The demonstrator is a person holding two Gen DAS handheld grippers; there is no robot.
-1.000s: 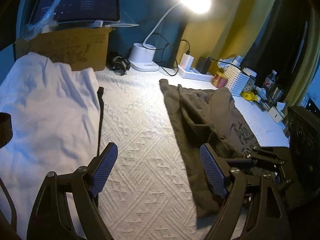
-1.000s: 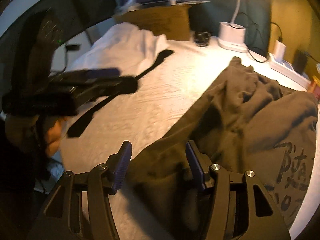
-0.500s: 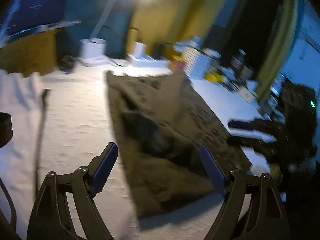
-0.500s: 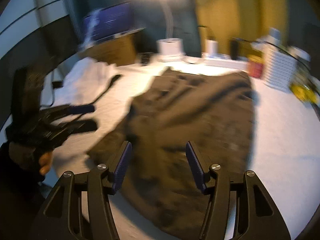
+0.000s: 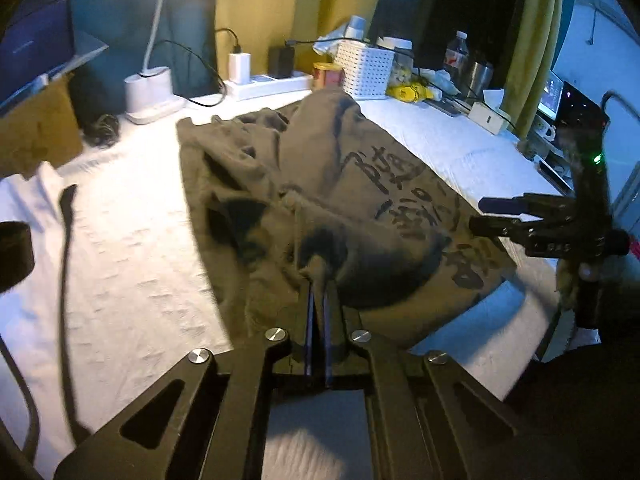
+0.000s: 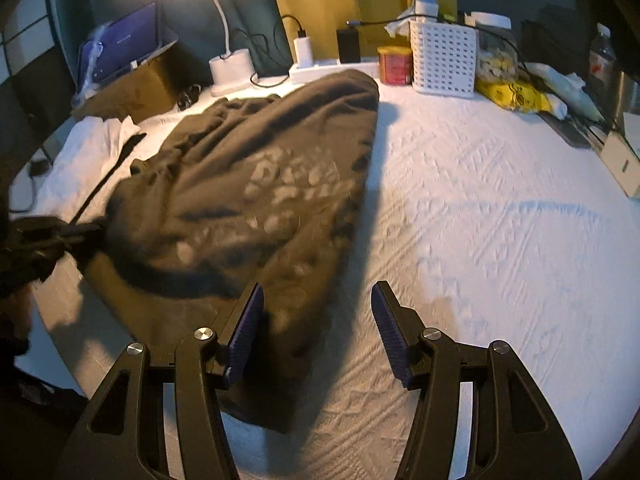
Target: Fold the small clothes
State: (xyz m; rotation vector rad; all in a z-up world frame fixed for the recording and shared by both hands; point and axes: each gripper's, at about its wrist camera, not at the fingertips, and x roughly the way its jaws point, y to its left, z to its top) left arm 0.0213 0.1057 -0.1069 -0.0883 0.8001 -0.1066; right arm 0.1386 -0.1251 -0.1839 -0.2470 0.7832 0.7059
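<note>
A crumpled olive-brown shirt [image 5: 320, 184] with dark printed letters lies on the white textured table cover [image 5: 132, 248]. My left gripper [image 5: 318, 276] is shut on a bunched edge of the shirt near its front hem. My right gripper [image 6: 316, 320] is open and empty, hovering just above the shirt's near right edge [image 6: 288, 280]. The right gripper also shows in the left wrist view [image 5: 516, 216] at the shirt's right side. The left gripper shows in the right wrist view [image 6: 60, 236], dark, at the shirt's left edge.
A white garment [image 6: 88, 140] and a black strap [image 5: 66, 240] lie at the left. Along the back stand a lamp base [image 5: 150, 94], a power strip [image 5: 268, 82], a white basket [image 5: 368, 70], a red can [image 6: 394, 66], a cardboard box [image 5: 36, 128] and clutter.
My left gripper moved right onto the shirt and shut on its edge. My right gripper swung to the shirt's right side and stays open.
</note>
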